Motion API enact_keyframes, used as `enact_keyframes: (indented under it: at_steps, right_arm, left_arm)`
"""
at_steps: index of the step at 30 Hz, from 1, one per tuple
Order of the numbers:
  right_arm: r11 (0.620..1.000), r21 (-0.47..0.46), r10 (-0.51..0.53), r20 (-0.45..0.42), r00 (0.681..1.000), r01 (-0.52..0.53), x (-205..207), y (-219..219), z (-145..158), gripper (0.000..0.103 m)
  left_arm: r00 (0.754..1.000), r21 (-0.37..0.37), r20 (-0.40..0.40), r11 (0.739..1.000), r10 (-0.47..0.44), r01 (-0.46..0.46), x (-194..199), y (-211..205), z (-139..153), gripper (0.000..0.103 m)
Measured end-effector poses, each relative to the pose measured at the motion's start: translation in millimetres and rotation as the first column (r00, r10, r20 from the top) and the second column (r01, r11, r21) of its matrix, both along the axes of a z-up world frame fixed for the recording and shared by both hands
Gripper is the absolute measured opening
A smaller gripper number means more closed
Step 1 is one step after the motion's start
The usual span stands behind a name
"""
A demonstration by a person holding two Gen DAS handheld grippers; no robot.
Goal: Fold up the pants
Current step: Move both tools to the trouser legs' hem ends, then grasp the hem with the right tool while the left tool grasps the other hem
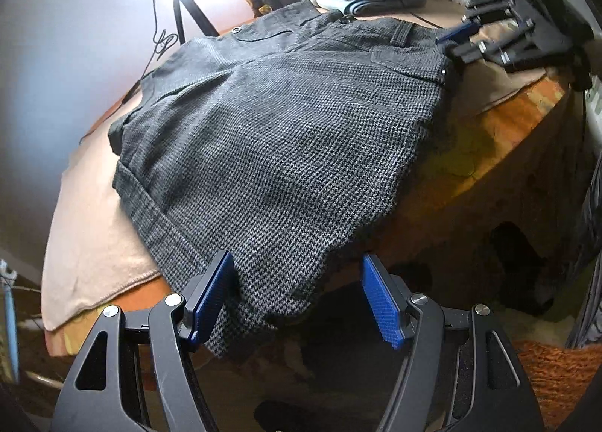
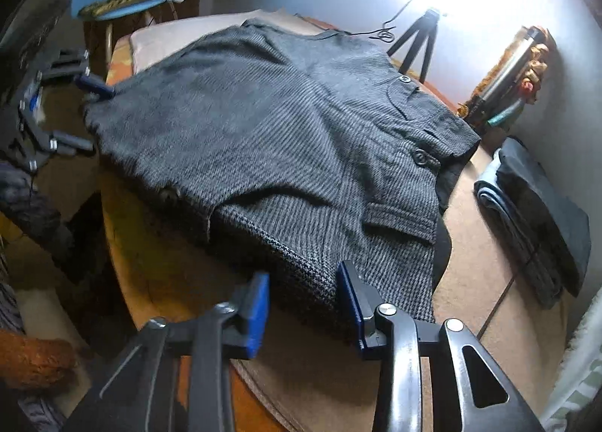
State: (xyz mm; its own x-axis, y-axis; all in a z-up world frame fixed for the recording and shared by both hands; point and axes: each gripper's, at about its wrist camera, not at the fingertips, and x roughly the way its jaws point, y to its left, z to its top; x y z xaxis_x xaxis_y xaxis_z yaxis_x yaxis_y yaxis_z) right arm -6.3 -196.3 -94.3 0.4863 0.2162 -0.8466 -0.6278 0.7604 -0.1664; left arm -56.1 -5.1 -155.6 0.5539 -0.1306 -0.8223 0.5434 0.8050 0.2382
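Pants: grey houndstooth woven pants (image 1: 271, 138) lie folded on the worktop (image 1: 470, 153).
Left gripper (image 1: 297, 300): spread apart around the hem.
Right gripper (image 2: 303, 309): spread apart at the waistband edge.

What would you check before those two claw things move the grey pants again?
1. Left gripper jaws open around the pants hem: ok.
2. Right gripper jaws open at the waist-end edge: ok.
3. Either gripper already pinching cloth: cannot tell.
4. Pants fully on the table: not ok, the hem corner hangs over the edge.
5. Pile of folded clothes apart from the pants: ok.
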Motion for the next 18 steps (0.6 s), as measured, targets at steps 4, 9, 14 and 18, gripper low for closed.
enact_keyframes:
  at_steps: [4, 9, 14, 18]
  right_arm:
    - [0.997, 0.06, -0.045, 0.034, 0.998, 0.043, 6, 0, 17, 0.017]
    - [0.992, 0.098, -0.087, 0.074, 0.993, 0.08, 15, 4, 33, 0.012]
    - [0.985, 0.132, -0.123, 0.103, 0.987, 0.109, 22, 7, 45, 0.011]
    - [0.974, 0.174, -0.163, 0.111, 0.98, 0.143, 28, 3, 54, 0.01]
  left_arm:
    - [1.0, 0.014, 0.017, 1.0, -0.014, 0.014, -2, -4, 0, 0.069]
    - [1.0, 0.005, 0.024, 1.0, -0.004, 0.004, -1, -5, 2, 0.069]
    - [1.0, -0.032, 0.008, 0.999, 0.018, -0.018, 3, -2, 4, 0.069]
    - [1.0, -0.044, 0.012, 0.999, 0.025, -0.025, 8, -5, 7, 0.048]
